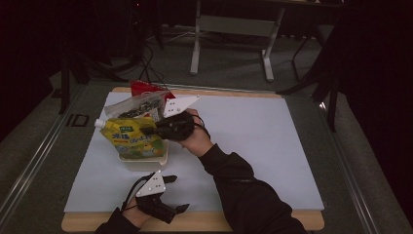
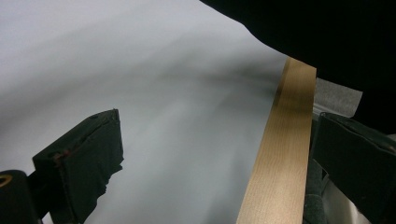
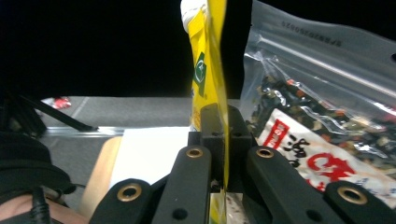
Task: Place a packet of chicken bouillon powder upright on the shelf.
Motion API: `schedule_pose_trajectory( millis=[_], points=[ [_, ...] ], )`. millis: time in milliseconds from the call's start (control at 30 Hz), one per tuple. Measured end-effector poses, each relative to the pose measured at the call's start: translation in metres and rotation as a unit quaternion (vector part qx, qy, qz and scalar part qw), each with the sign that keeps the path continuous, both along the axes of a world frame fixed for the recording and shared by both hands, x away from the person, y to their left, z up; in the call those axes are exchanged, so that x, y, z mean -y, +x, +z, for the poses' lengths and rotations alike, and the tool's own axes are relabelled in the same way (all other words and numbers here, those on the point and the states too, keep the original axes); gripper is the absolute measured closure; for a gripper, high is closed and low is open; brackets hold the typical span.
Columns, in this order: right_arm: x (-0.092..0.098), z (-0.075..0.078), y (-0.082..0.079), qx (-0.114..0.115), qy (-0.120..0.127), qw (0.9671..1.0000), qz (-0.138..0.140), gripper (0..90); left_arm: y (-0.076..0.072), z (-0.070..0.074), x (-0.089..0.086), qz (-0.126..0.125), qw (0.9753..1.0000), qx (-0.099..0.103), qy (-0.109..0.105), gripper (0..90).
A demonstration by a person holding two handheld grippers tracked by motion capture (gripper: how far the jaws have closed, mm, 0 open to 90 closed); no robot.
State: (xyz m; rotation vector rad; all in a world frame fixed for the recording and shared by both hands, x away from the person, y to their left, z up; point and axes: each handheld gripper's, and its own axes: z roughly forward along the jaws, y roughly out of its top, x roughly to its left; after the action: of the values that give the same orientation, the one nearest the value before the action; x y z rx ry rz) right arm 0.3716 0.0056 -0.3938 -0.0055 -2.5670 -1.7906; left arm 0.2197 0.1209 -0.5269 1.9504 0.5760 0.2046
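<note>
With our right tongs clamped on the yellow pouch's thin edge above the tray at ten o'clock, left tongs apart, we risk it slipping free.

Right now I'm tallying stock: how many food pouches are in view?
2 sure: the yellow spouted pouch in the right hand-held gripper, the clear pouch behind it. Others may be hidden.
</note>
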Motion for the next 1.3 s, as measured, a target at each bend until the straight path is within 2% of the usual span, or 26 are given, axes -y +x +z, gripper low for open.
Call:
schedule_pose_trajectory(
  millis=[133, 167, 400, 500, 567, 900, 967, 1033, 1067, 1100, 1133, 1200, 1300],
  points=[
    [0.000, -0.001, 0.000, 0.006, -0.002, 1.0000, -0.004, 89.9, 0.000, 0.000, 0.000, -0.001, 1.0000, 0.000, 0.001, 3.3],
    [-0.003, -0.004, 0.000, 0.001, -0.004, 1.0000, 0.003, 89.9, 0.000, 0.000, 0.000, -0.001, 1.0000, 0.000, 0.001, 3.3],
    [-0.011, -0.020, 0.005, -0.014, -0.020, 0.9997, -0.004, 89.9, 0.000, -0.001, 0.001, -0.002, 1.0000, 0.000, 0.001, 3.3],
    [-0.011, -0.025, 0.006, -0.018, -0.021, 0.9996, -0.006, 89.9, 0.000, 0.000, 0.001, -0.002, 1.0000, 0.001, 0.002, 3.4],
    [-0.010, -0.032, 0.008, -0.029, -0.016, 0.9994, -0.009, 89.9, 0.000, 0.000, 0.000, -0.002, 1.0000, 0.001, 0.000, 3.3],
    [-0.007, -0.043, 0.009, -0.038, -0.026, 0.9989, -0.009, 89.4, 0.000, 0.000, 0.001, -0.004, 1.0000, 0.001, 0.003, 3.4],
    [-0.004, -0.046, 0.010, -0.040, -0.033, 0.9986, -0.009, 86.3, 0.000, -0.001, 0.001, -0.004, 1.0000, 0.001, 0.004, 3.4],
    [-0.003, -0.046, 0.010, -0.047, -0.032, 0.9984, -0.003, 72.9, 0.000, 0.000, 0.001, -0.005, 1.0000, 0.002, 0.004, 3.3],
    [-0.002, -0.046, 0.010, -0.051, -0.035, 0.9981, 0.002, 72.3, 0.000, -0.001, 0.002, -0.005, 1.0000, 0.002, 0.005, 3.3],
    [-0.002, -0.045, 0.009, -0.040, -0.038, 0.9984, -0.006, 71.7, 0.000, -0.001, 0.002, -0.004, 1.0000, 0.001, 0.004, 3.3],
    [-0.002, -0.045, 0.009, -0.040, -0.038, 0.9984, -0.006, 71.7, 0.000, -0.001, 0.002, -0.004, 1.0000, 0.001, 0.004, 3.3],
    [0.002, -0.042, 0.004, -0.025, -0.044, 0.9987, -0.012, 65.8, 0.000, -0.001, 0.001, -0.004, 1.0000, 0.001, 0.004, 3.3],
    [0.009, -0.039, 0.002, -0.024, -0.046, 0.9986, -0.011, 61.3, 0.000, 0.000, 0.002, -0.003, 1.0000, 0.002, 0.004, 3.3]
  ],
)
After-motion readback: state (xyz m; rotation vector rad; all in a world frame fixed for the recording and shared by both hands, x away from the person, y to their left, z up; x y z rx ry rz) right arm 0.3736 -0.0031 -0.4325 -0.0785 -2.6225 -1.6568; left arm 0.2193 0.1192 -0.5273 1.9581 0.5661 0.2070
